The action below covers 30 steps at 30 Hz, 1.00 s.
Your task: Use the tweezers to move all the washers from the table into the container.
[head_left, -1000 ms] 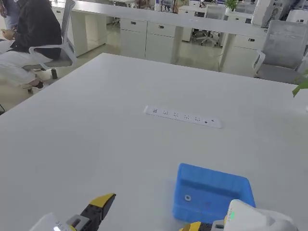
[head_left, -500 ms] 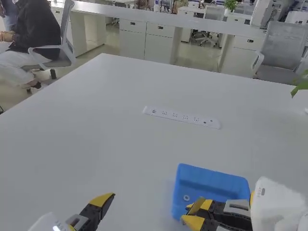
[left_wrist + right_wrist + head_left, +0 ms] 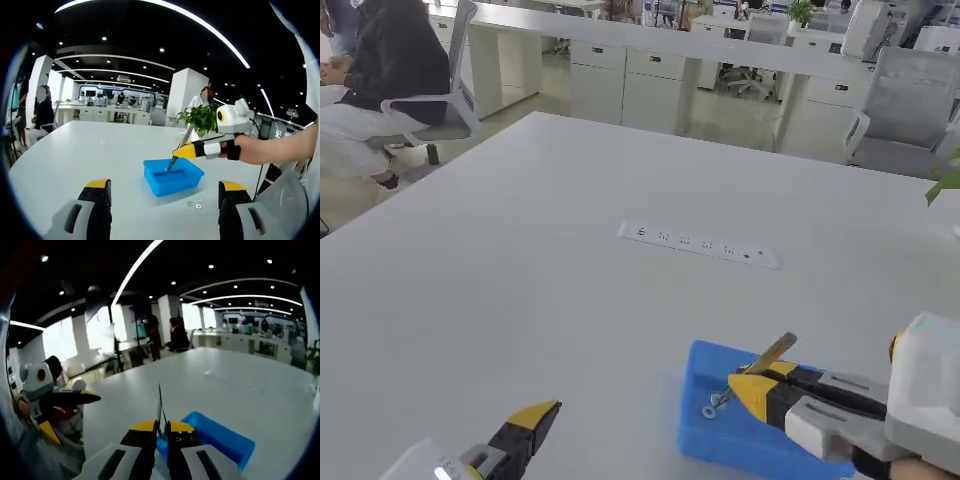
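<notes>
Over the container point(image 3: 694, 432) in the head view: right gripper point(image 3: 745, 385) clamped on tweezers point(image 3: 778, 350), slanted so the tips reach down inside, probably to release a washer clear of the walls rather than on the rim. Just beside the tips, on the container's floor, one washer point(image 3: 709, 411): small flat metal ring, pale grey against blue; impossible to tell whether pinched by the tips or lying free. Left gripper point(image 3: 525, 425) low and well left of the container, idle, likely parked aside to leave room. Power strip point(image 3: 700, 243) well beyond the container on the white table point(image 3: 520, 280). From the left gripper view: own jaws spread wide and empty, aimed at the container point(image 3: 156, 181); tweezers point(image 3: 172, 162) angled into it from the right gripper point(image 3: 186, 150); three washers point(image 3: 196, 202) on the table just beside the container's near corner, tiny bright rings close together, not yet moved. From the right gripper view: jaws pressed together on the tweezers point(image 3: 159, 402), both arms reading as one thin line, so squeezed shut as far as can be judged; nothing legible at the tips; container point(image 3: 235, 440) just beyond the jaws, left gripper point(image 3: 70, 399) well off to its left.
</notes>
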Each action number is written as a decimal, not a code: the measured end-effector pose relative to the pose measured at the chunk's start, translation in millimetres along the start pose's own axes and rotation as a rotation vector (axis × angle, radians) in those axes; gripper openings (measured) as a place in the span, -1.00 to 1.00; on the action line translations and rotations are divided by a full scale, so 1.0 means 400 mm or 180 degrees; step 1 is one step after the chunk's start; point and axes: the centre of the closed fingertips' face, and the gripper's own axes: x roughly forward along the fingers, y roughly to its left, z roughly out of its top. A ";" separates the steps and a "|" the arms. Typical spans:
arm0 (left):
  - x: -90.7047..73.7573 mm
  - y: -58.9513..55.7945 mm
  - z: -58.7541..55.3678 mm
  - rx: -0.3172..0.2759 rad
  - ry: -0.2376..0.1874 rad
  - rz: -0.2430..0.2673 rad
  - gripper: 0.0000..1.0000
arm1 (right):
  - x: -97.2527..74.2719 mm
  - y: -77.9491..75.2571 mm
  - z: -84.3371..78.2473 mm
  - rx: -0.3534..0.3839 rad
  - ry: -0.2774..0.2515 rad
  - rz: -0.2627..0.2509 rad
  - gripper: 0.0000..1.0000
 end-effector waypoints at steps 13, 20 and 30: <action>-0.001 0.001 -0.003 0.0000 0.0020 -0.0001 0.79 | 0.042 -0.117 -0.076 0.0391 0.0346 -0.0285 -0.91; 0.000 -0.001 -0.005 0.0006 0.0036 -0.0011 0.79 | 0.067 -0.130 -0.102 0.0326 0.0468 -0.0281 -0.91; 0.003 -0.002 -0.008 0.0019 0.0056 -0.0015 0.79 | 0.085 -0.135 -0.132 0.0368 0.0605 -0.0276 -0.91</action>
